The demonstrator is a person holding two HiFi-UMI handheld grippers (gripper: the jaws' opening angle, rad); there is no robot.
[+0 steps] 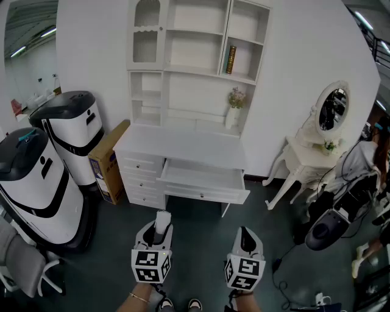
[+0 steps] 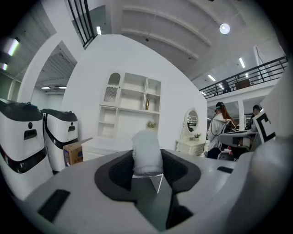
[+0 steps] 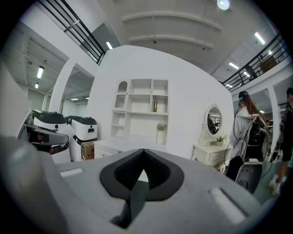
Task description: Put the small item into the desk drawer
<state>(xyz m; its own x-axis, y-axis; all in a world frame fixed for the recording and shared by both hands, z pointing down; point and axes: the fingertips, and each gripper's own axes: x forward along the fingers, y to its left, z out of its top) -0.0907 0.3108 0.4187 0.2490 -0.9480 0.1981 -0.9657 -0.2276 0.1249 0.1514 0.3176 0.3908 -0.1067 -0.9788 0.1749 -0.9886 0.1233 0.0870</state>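
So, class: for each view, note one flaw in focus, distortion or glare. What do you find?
Head view: the wide-angle lens bends the white desk out of square. Left gripper view: the small white item is close and out of focus. Right gripper view: the ceiling lamp glares, and the corners are black.

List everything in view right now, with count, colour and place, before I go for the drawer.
desk: 1, white, against the back wall, shelves above
drawer: 1, white, pulled open at the desk front
book: 1, dark, upright on an upper shelf
vase: 1, white, with flowers, at the back of the desk top
box: 1, brown cardboard, against the desk's left side
machines: 2, white and black, left of the box
chair: 1, grey, bottom left corner
vanity: 1, white, right of the desk
mirror: 1, oval, on the vanity
person: 1, right edge
item: 1, white, in the left tongs
left tongs: closed on the item
right tongs: closed, empty
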